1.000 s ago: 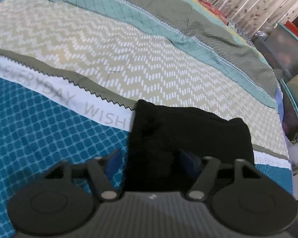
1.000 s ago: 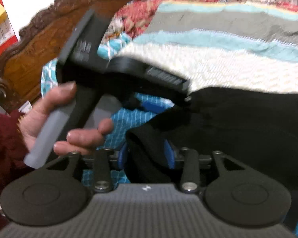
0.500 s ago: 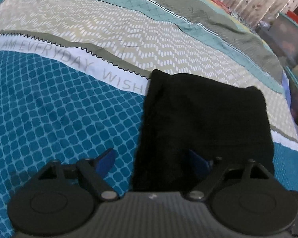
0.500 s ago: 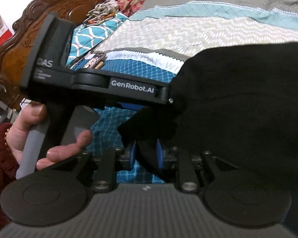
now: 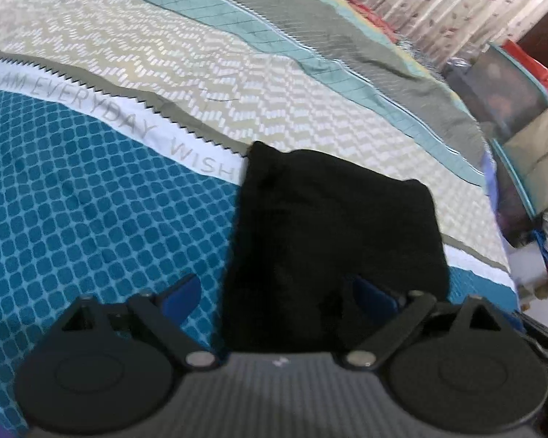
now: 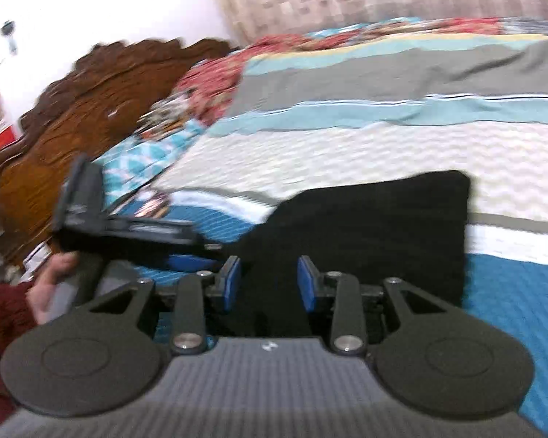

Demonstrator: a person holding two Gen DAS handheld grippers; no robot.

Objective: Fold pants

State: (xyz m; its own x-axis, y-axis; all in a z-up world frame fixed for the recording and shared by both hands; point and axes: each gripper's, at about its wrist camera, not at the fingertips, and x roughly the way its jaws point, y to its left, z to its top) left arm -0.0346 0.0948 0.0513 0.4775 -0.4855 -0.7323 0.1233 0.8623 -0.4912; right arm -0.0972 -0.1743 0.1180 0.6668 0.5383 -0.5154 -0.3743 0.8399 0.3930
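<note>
The black pants (image 5: 332,241) lie folded into a compact rectangle on the patterned bedspread (image 5: 91,211). My left gripper (image 5: 277,292) is open, its blue pads wide apart over the near edge of the pants. In the right wrist view the pants (image 6: 376,233) lie flat ahead. My right gripper (image 6: 268,284) is open, blue pads apart over the pants' near edge, holding nothing. The left gripper (image 6: 186,252) and the hand holding it show at the left of that view.
A carved wooden headboard (image 6: 73,116) stands at the left with red patterned pillows (image 6: 237,62) beside it. Curtains (image 5: 438,0) hang behind the bed. Plastic storage boxes (image 5: 500,84) and a bag stand past the bed's right edge.
My right gripper has let go of the pants and opened. The lifted fold has dropped flat onto the bed. My left gripper has stayed open and drawn back slightly.
</note>
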